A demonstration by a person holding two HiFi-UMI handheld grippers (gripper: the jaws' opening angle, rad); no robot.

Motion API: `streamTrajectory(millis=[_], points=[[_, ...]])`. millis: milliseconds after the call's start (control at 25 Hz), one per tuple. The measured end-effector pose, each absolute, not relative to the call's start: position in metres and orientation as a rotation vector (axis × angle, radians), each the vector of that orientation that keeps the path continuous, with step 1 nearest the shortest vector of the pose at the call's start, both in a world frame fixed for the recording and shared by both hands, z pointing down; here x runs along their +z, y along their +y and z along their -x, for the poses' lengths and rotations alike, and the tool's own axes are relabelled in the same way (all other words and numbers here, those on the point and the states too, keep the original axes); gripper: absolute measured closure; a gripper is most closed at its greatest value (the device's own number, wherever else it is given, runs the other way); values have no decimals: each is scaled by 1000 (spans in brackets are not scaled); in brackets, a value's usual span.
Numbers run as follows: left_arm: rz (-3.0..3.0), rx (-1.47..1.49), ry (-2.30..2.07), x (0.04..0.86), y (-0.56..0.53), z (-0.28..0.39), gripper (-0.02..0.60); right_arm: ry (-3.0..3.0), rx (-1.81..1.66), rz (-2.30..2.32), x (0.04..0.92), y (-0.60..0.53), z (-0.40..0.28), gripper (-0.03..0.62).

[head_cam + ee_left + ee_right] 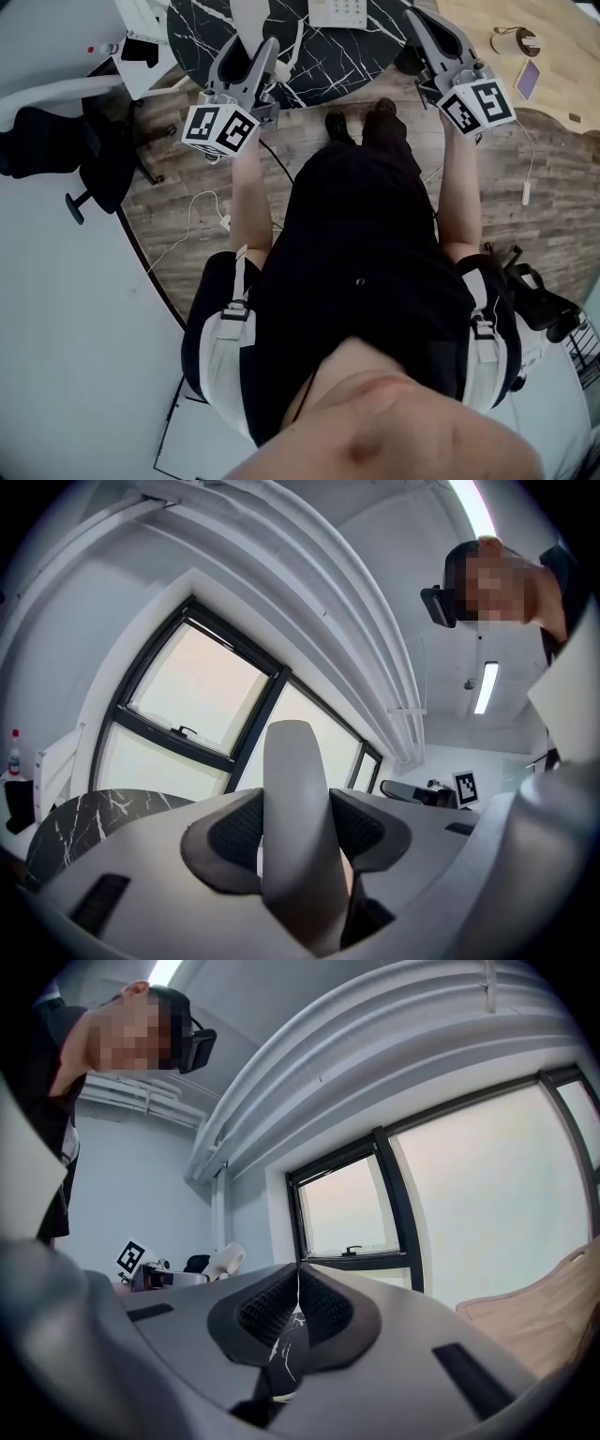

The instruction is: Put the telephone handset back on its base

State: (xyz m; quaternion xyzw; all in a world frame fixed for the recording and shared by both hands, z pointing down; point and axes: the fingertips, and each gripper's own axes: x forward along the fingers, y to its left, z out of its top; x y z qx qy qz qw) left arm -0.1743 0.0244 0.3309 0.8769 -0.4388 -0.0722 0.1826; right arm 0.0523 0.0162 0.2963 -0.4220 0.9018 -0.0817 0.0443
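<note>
1. at the far left a black office chair (56, 150) stands on the wood floor (178, 187), and a white cable (192, 217) trails over the floor near the person's left arm
2. the left gripper (251, 58) is held level over the near left edge of the round black marble table (328, 56); its jaws are spread wide and clamp the white telephone handset (292, 789), with a dark ribbed pad (236, 829) pressing on each side of it
3. in the left gripper view the handset stands upright between the pads and rises well above them, against the window
4. the handset is off its base: the white telephone base (337, 11) sits on the far part of the marble table, to the right of the handset and apart from it, between the two grippers
5. the right gripper (433, 37) is held level over the near right edge of the marble table; in the right gripper view its jaws are pressed together, the ribbed pads (267, 1312) meeting along a thin line with nothing pinched between them, and the marble top shows through the gap below them
6. at the far right a wooden table (562, 56) carries a roll of tape (516, 39) and, just nearer, a small flat purple item (528, 79)
</note>
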Motion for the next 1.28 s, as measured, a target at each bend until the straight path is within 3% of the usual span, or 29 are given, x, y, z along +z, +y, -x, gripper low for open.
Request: streamTrajectory(millis=[1280], points=[[-2124,254,-1318,522,-125,88,353,2911,-641,1103,401,-140,-70,562]])
